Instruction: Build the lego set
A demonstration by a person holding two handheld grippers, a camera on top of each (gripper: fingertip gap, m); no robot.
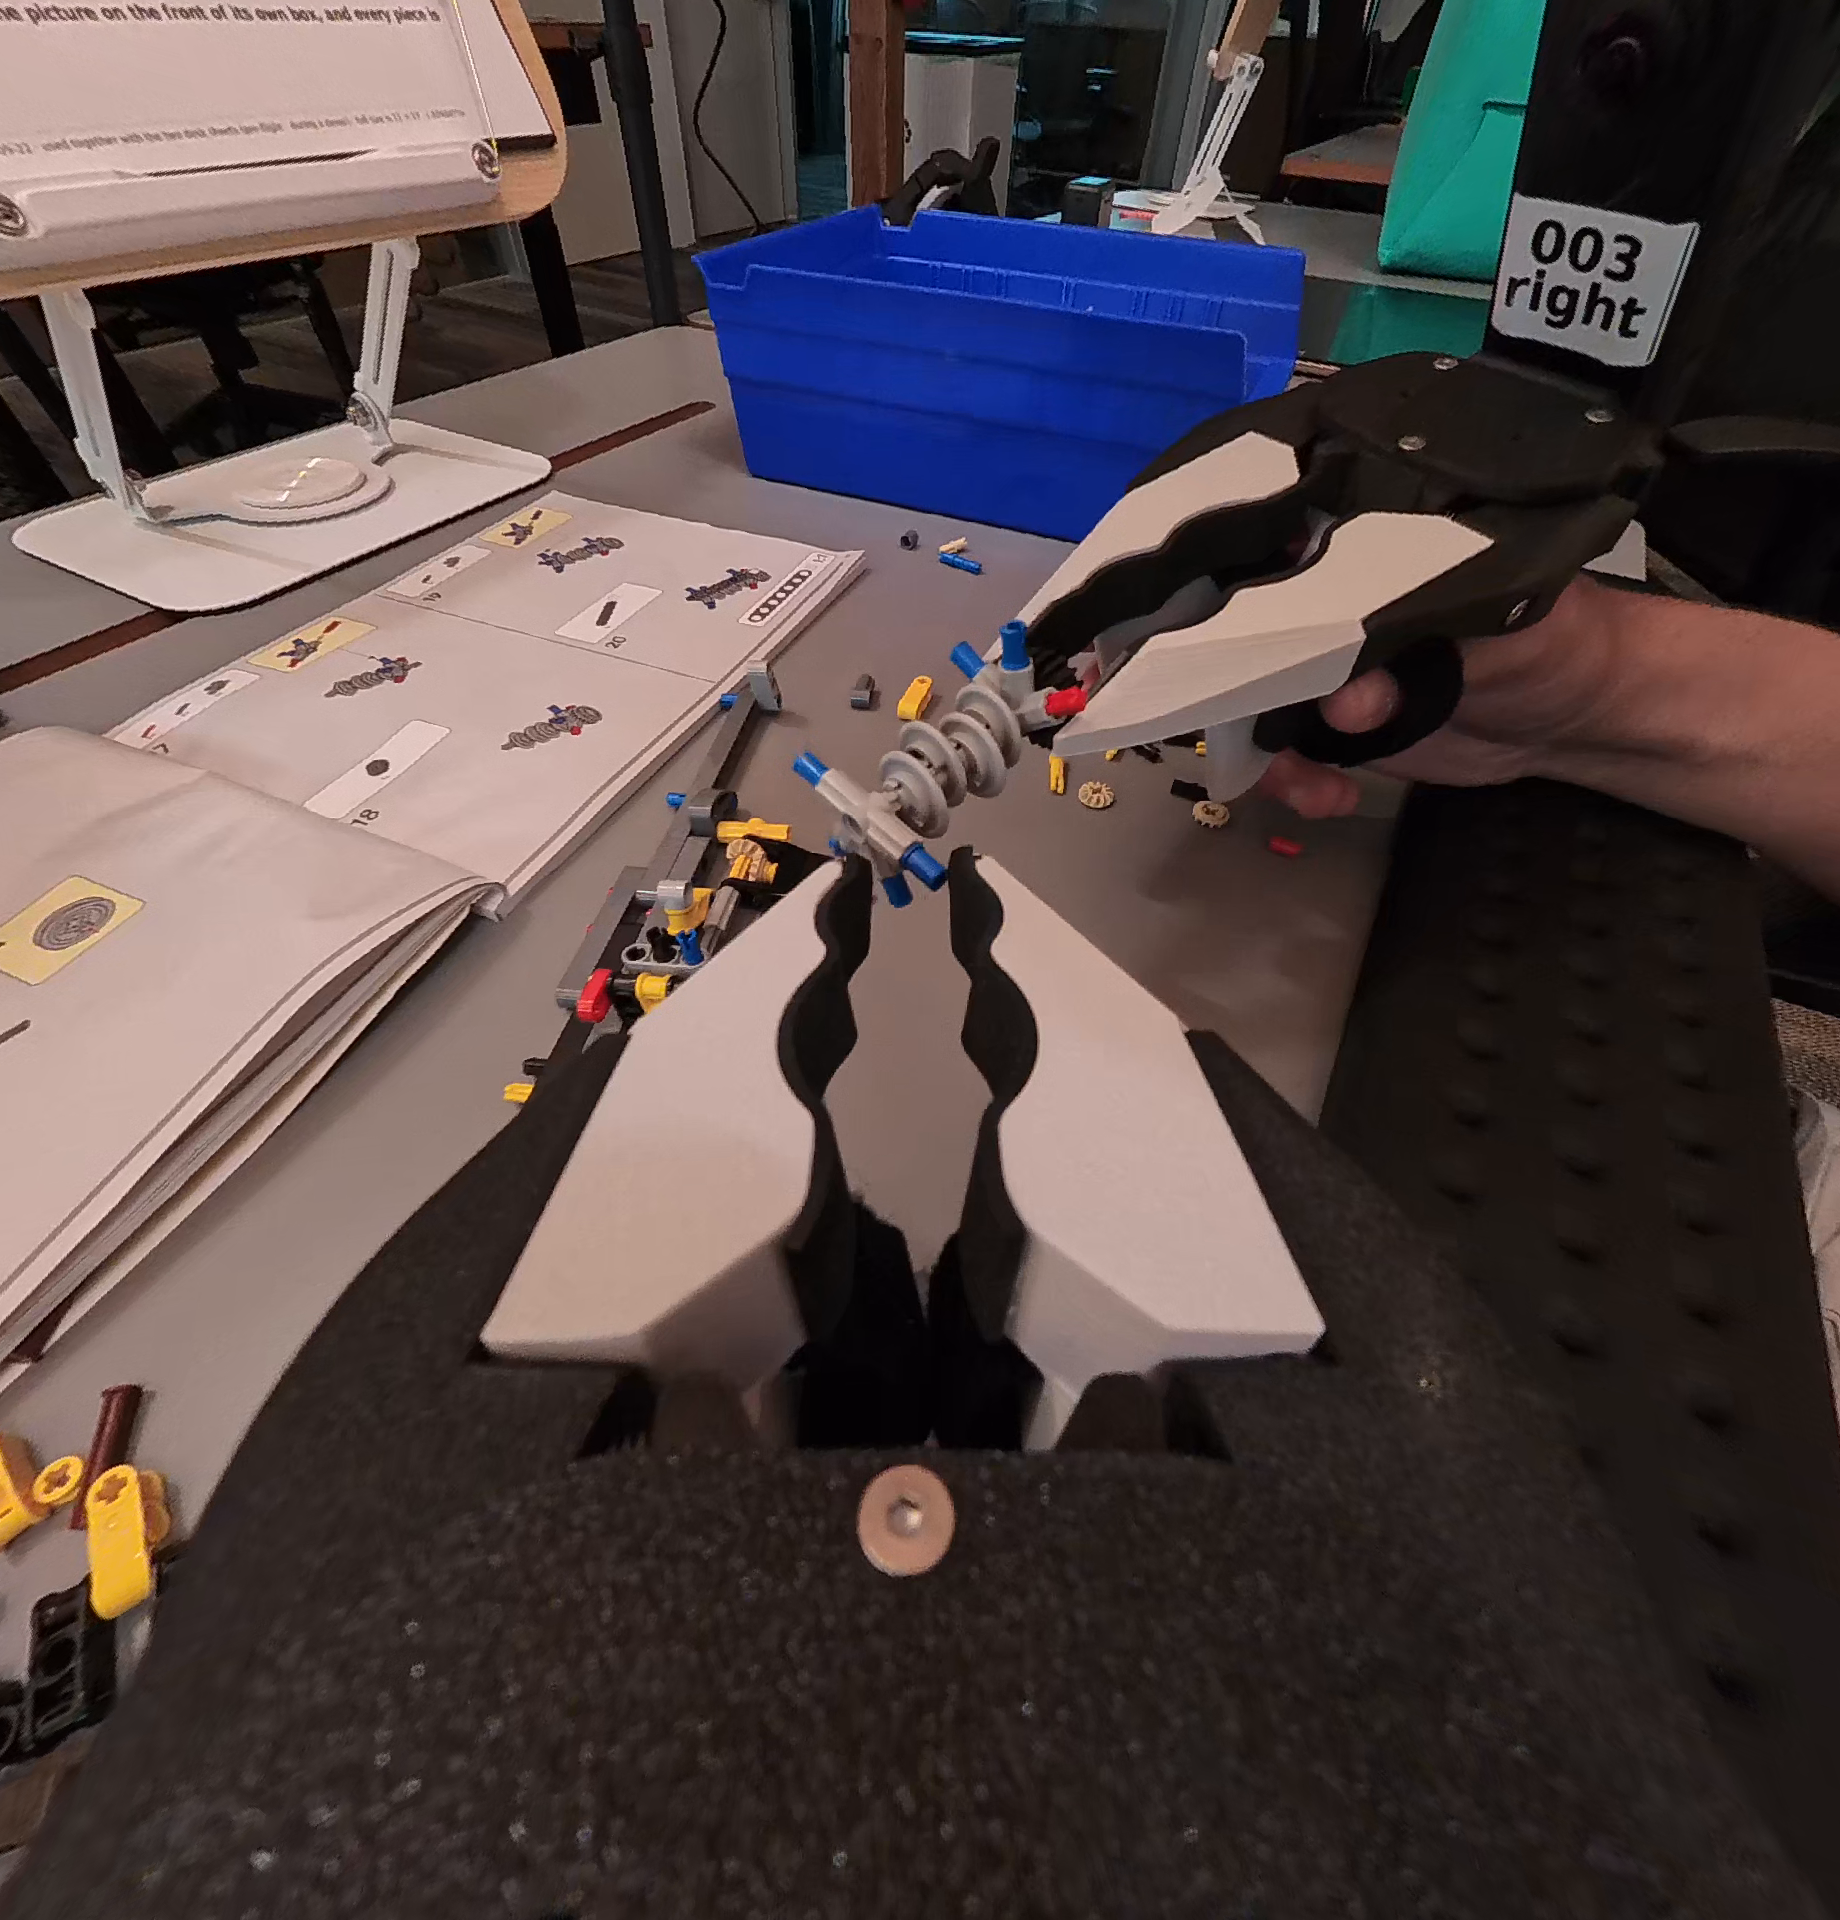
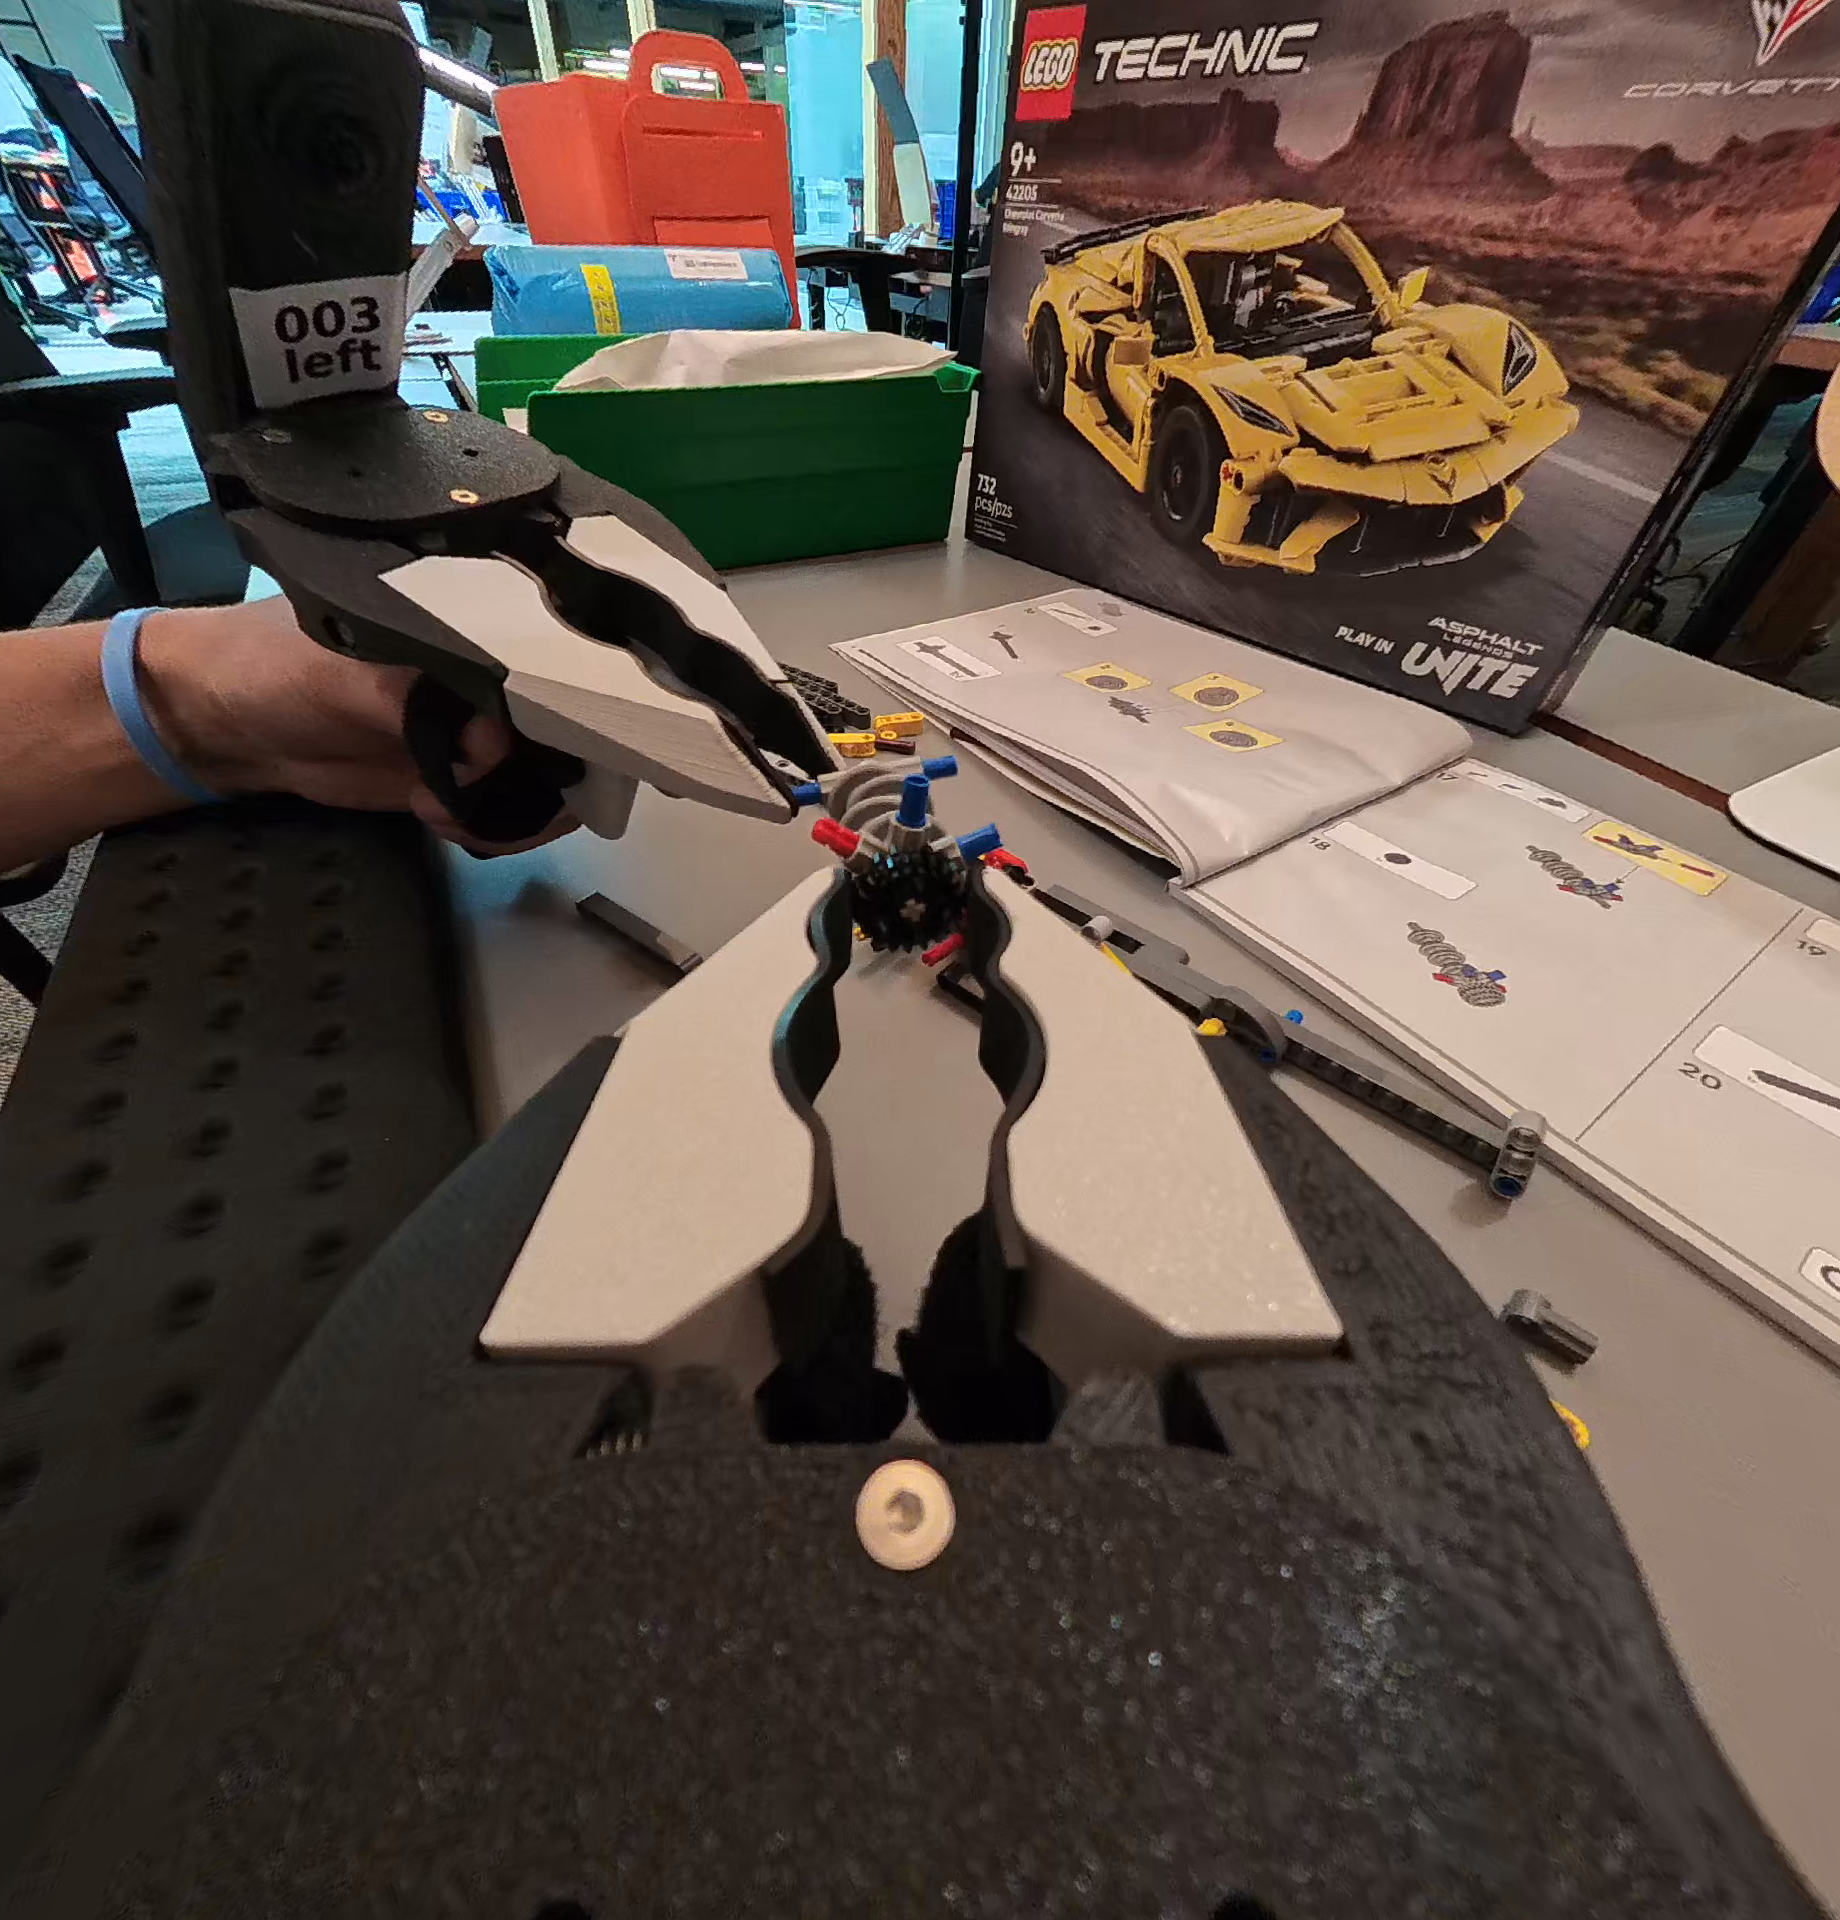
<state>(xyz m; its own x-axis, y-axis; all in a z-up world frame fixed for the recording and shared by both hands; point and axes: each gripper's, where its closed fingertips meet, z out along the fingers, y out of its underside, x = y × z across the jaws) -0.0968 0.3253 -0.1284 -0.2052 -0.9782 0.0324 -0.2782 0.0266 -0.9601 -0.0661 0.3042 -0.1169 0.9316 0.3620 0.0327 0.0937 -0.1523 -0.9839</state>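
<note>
A small lego assembly, a shaft with grey discs, blue pins and red pins, is held in the air between both grippers. My left gripper is shut on its near end, on the grey connector with blue pins. It also shows in the right wrist view. My right gripper is shut on the other end, around a black gear. In the left wrist view the right gripper comes in from the right. A long grey and black partly built beam lies on the table below.
An open instruction booklet lies left of the beam. A blue bin and a white stand are behind it. A set box and a green bin stand at the back. Loose yellow pieces lie nearby. A black mat borders the table.
</note>
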